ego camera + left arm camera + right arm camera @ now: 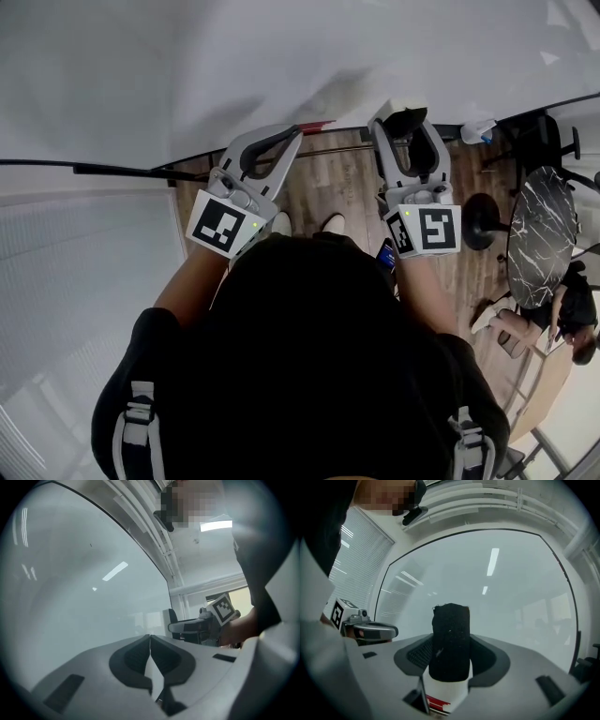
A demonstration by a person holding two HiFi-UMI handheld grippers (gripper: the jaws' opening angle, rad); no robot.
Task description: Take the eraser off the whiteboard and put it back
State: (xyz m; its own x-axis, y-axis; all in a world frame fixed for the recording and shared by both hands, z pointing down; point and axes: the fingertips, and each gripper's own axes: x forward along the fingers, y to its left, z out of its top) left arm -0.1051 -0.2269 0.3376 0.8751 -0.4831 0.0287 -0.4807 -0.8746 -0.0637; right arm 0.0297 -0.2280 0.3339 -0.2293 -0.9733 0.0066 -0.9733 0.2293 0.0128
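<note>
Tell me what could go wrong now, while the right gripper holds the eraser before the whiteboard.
1. The eraser sticks out beyond the jaws of the right gripper, so it might tilt or slip when pressed to the whiteboard.
2. The shut, empty left gripper hangs close beside it; the two might bump.

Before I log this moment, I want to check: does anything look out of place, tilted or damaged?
Nothing stands out. The eraser is held upright in the right hand-held gripper, in front of the whiteboard, with no visible damage. The left hand-held gripper is shut and empty.
</note>
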